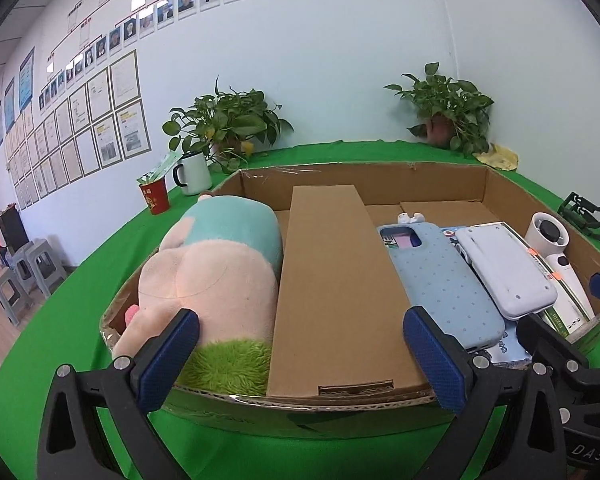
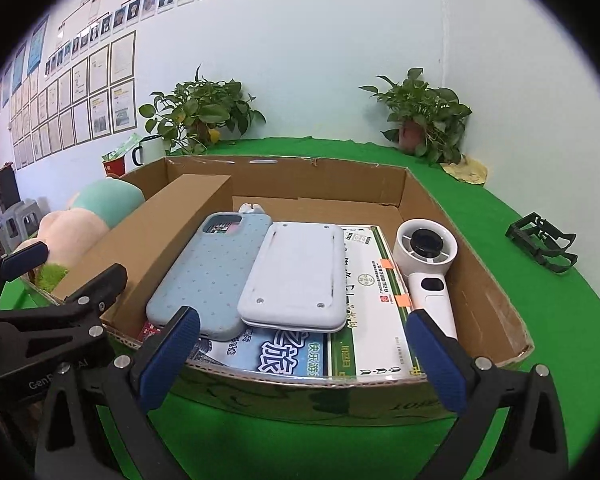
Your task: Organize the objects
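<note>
- Two grippers hang at the near rim of the cardboard box [image 1: 380, 404], both spread wide with nothing between their blue pads.
- Left gripper [image 1: 300, 356] sits at 6 o'clock in its own view, its pads framing the plush toy's green tuft and the near end of the cardboard divider [image 1: 336, 288]; in the right wrist view it shows at 9 o'clock.
- Right gripper [image 2: 302, 354] sits at 6 o'clock in its own view, over the box's near wall in front of the printed booklets [image 2: 284, 354].
- Plush toy [image 1: 220, 276], pink with a teal band, fills the compartment left of the divider, toward 9 o'clock.
- Right of the divider, a blue dotted phone case [image 2: 212, 272] lies beside a white flat device [image 2: 300, 276], the two touching and both resting on the booklets.
- At 3 o'clock of that compartment a white handheld fan [image 2: 428, 256] lies along the right wall.
- White earbuds [image 1: 410, 217] peek out just beyond the phone case.
- Outside the box, on the green tablecloth [image 2: 572, 320], a black folded frame [image 2: 542, 242] lies at 3 o'clock.
- Farther off, at 11 o'clock, a red cup [image 1: 155, 198] and a white mug [image 1: 194, 172] stand together.
- Two potted plants [image 1: 228, 120] stand against the wall.
</note>
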Motion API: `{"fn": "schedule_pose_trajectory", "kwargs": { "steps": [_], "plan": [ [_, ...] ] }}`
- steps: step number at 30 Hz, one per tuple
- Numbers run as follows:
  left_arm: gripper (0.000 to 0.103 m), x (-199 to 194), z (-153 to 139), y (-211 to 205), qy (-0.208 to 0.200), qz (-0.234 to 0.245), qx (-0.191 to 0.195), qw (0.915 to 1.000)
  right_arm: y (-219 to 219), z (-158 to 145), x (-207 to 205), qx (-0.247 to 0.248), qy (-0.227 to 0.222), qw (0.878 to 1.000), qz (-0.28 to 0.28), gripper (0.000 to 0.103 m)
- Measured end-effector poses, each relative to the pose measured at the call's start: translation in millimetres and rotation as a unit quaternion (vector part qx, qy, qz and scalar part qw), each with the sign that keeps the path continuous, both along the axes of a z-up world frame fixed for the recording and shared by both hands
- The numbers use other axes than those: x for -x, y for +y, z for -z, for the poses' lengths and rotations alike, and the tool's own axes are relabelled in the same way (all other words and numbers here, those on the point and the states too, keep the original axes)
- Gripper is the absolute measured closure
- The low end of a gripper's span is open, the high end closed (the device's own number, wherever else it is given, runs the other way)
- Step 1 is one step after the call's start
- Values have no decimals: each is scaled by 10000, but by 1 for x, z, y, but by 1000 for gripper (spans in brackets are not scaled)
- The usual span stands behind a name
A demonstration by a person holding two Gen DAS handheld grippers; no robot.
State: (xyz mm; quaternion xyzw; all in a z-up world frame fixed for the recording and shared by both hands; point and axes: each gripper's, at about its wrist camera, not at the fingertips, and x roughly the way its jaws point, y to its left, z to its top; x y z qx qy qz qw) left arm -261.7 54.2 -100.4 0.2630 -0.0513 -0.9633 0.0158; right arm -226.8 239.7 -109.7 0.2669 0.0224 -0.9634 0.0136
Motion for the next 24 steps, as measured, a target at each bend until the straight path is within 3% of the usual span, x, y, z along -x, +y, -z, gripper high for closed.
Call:
{"fn": "schedule_pose_trajectory", "kwargs": {
  "steps": [24],
  "plan": [
    [0,5,-4,-4,-26,-35,-15,10000,0,0,-1,40,-4,10000,-26,0]
  ]
}}
